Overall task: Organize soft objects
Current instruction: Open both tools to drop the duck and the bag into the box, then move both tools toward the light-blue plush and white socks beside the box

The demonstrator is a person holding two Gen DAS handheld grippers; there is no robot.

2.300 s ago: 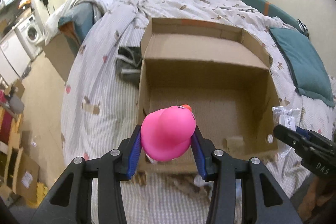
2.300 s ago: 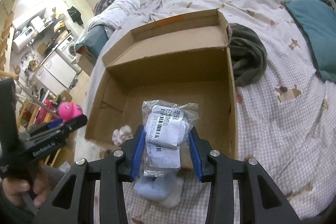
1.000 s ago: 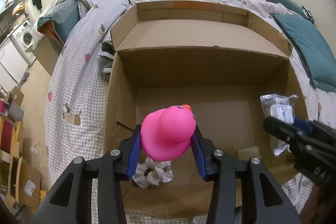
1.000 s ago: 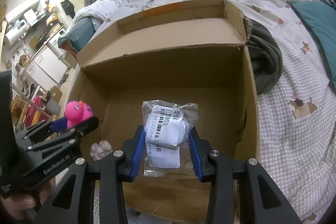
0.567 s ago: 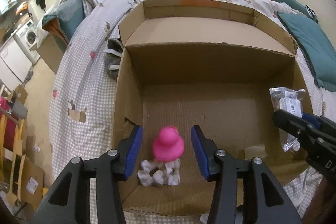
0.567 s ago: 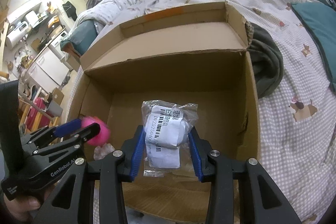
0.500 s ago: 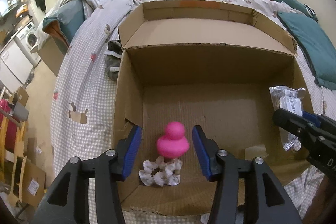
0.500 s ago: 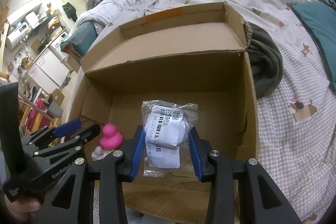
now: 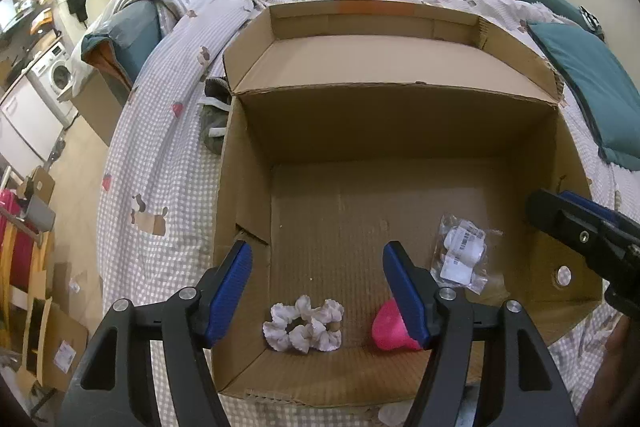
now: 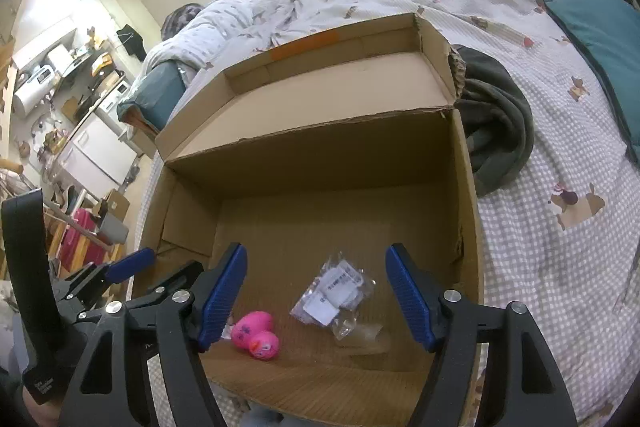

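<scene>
Left claw (image 9: 318, 287) gapes wide and empty over the near edge of the box (image 9: 400, 115). Right claw (image 10: 316, 291) is wide and empty too. On the box floor lie a scrunchie (image 9: 304, 323) near left, the duck (image 10: 256, 335) on its side, and the packet (image 10: 336, 293) further right. The box sits on the bed (image 10: 560, 227).

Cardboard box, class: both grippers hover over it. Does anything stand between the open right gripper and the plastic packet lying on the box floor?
Nothing visible does. The right gripper is open above the cardboard box, and the plastic packet lies on the floor beyond its fingertips. The pink duck lies apart, to the packet's left.
</scene>
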